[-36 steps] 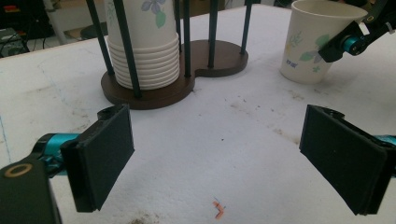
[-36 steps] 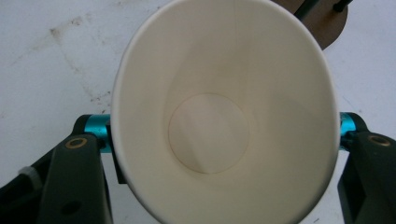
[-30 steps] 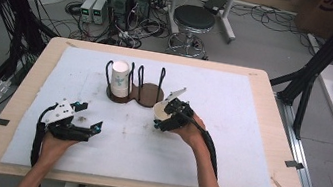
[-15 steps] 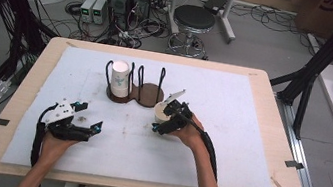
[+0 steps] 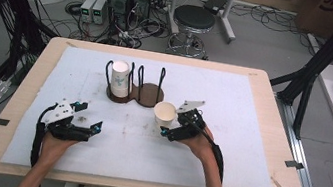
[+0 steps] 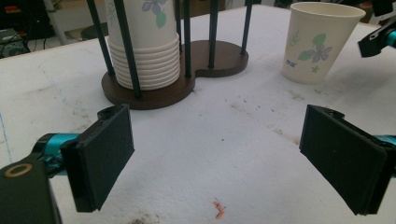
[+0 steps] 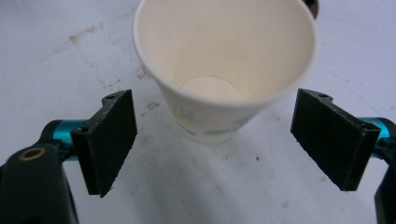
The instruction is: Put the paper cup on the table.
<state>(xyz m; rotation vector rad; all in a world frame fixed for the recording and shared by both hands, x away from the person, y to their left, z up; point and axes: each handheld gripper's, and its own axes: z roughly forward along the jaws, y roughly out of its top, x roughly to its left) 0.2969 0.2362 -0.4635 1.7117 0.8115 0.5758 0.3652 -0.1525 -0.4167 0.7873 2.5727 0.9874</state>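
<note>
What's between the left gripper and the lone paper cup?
Nothing but bare white mat between the left gripper and the paper cup, as the high view shows.

At frame centre a paper cup (image 5: 164, 114) stands on the desk (image 5: 248, 137), just right of the cup rack (image 5: 135, 91), whose left bay holds stacked cups (image 5: 119, 79).

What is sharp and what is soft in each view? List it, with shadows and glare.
High view: even light, mildly soft, no glare on the white mat. Left gripper view: fingers slightly soft, cup stack and single cup fairly crisp, faint shadows. Right gripper view: the cup is soft at its rim, with a dim shadow beneath it on the mat.
</note>
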